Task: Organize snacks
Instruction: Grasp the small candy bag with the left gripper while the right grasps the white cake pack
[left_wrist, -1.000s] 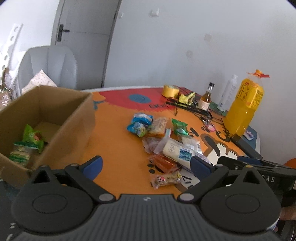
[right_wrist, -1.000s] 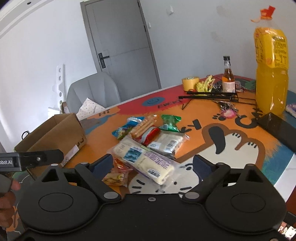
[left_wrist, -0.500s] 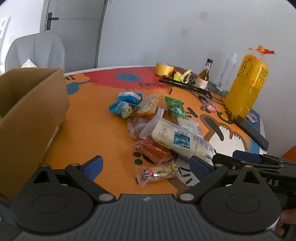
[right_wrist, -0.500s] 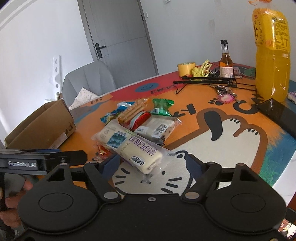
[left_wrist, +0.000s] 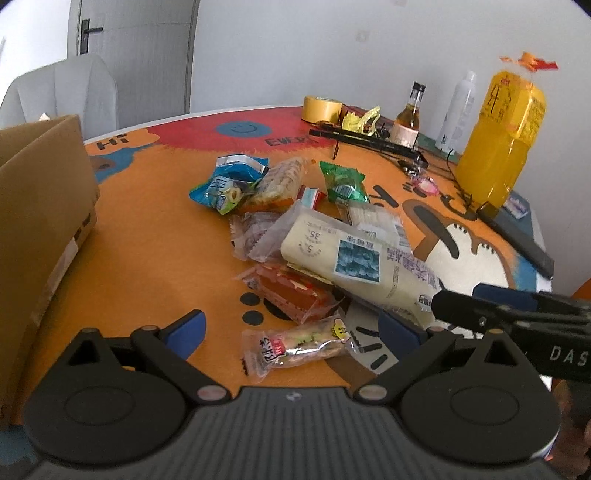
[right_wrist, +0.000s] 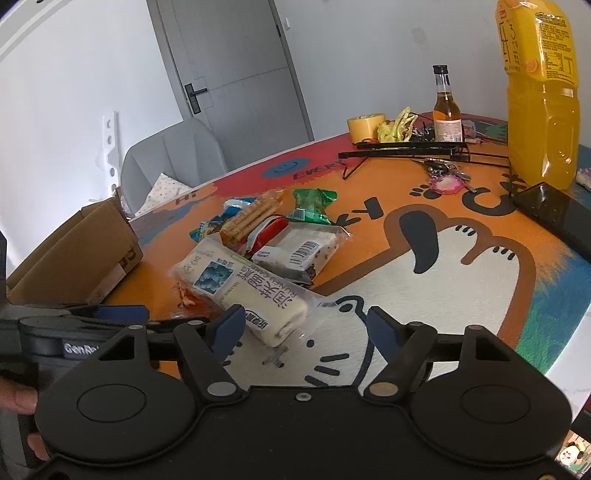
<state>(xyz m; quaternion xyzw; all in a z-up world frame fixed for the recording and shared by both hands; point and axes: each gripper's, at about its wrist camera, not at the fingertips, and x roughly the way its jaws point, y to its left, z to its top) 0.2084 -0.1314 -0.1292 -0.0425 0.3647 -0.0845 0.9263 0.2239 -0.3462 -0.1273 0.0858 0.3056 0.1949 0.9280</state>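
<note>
A: In the left wrist view, where did the nearest snack lie from the left gripper (left_wrist: 291, 328)?

B: The small clear-wrapped snack (left_wrist: 297, 347) lay on the tabletop (left_wrist: 147, 236) right between the spread fingers (left_wrist: 188, 326), which gripped nothing. Its long axis ran crosswise, from one finger toward the other, so I judged closing on it would pinch it end to end unless the wrist turned. The long white cake pack (left_wrist: 354, 262) lay beyond, slanting toward the right finger, and the cardboard box (left_wrist: 40, 206) stood well off to the left.

A: And the right wrist view?

B: The right gripper (right_wrist: 306, 328) was released too, fingers (right_wrist: 227, 326) wide and empty. The white cake pack (right_wrist: 243, 291) lay ahead and left of centre, its near end just beside the left finger, long axis running away up-left toward the box (right_wrist: 77, 258). The right hand seemed nearer that pack; the left, whose tool (right_wrist: 74, 332) showed at the left edge, nearer the small one
</note>
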